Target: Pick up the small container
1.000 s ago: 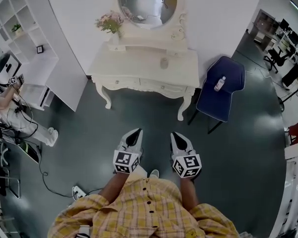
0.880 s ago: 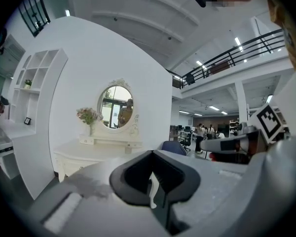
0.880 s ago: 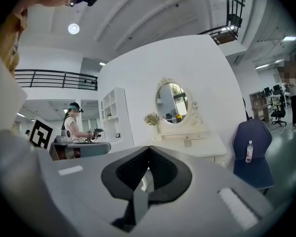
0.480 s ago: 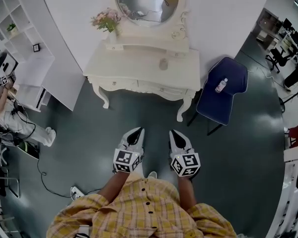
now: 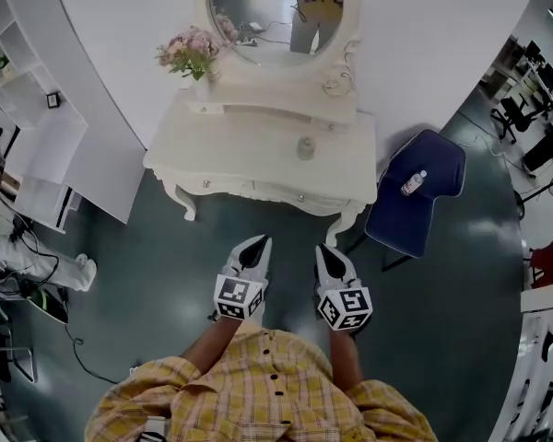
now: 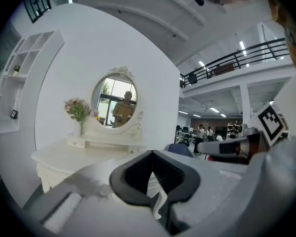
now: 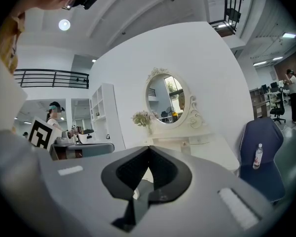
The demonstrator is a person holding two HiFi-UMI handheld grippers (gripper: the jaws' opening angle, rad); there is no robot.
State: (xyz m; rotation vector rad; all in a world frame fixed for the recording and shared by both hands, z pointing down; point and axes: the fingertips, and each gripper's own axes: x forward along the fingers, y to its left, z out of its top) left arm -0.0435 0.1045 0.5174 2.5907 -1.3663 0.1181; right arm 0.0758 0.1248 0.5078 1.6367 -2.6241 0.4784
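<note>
The small container point(image 5: 305, 147), a low greyish jar, stands near the middle of the white dressing table point(image 5: 230, 150) in the head view. My left gripper point(image 5: 256, 243) and right gripper point(image 5: 321, 250) are held side by side over the dark floor, short of the table's front edge and pointing toward it. Both are shut with nothing between the jaws. In the left gripper view the left gripper point(image 6: 151, 155) faces the table and mirror. The right gripper point(image 7: 148, 150) faces the same table in its own view, where a small item that may be the container point(image 7: 182, 143) shows on the top.
An oval mirror point(image 5: 281, 12) and a vase of pink flowers point(image 5: 190, 53) stand at the table's back. A blue chair point(image 5: 433, 168) with a plastic bottle point(image 5: 411, 183) on it is to the right. White shelving point(image 5: 37, 145) and a seated person point(image 5: 14, 247) are at left.
The dressing table has come closer and fills more of the head view as the person steps toward it. Both grippers keep their place before the body, still shut.
</note>
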